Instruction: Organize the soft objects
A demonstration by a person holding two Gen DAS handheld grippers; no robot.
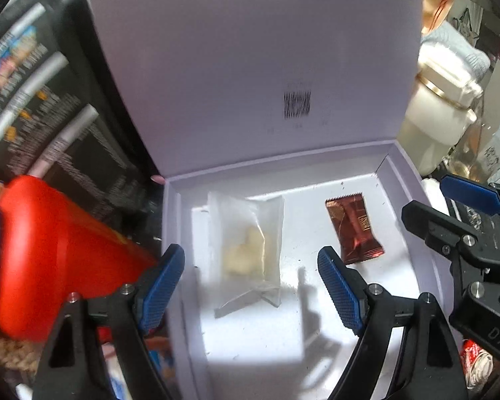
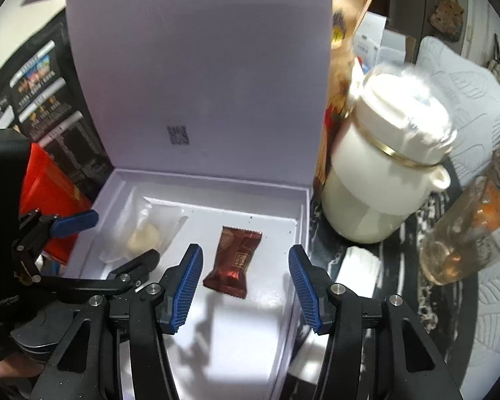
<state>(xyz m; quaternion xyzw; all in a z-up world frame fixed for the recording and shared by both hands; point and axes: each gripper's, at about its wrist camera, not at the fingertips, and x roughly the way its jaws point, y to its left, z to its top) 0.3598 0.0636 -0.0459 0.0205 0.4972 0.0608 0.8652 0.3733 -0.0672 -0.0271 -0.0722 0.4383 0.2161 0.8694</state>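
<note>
Both grippers hang over the white box [image 1: 400,180], jaws apart and empty: the left gripper [image 1: 250,286] wide, the right gripper [image 2: 245,283] narrower. Inside the box lie a clear pouch [image 1: 250,253] and a brown sachet [image 2: 235,263], apart, apparently just deposited. Beyond, the raised lid [image 2: 200,66] hides whatever stands behind; blur obscures the pouch's contents.

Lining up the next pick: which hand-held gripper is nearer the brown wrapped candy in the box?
Right. The right hand-held gripper hangs open directly over the brown wrapped candy; the left hand-held gripper hangs over the clear packet beside it.
</note>
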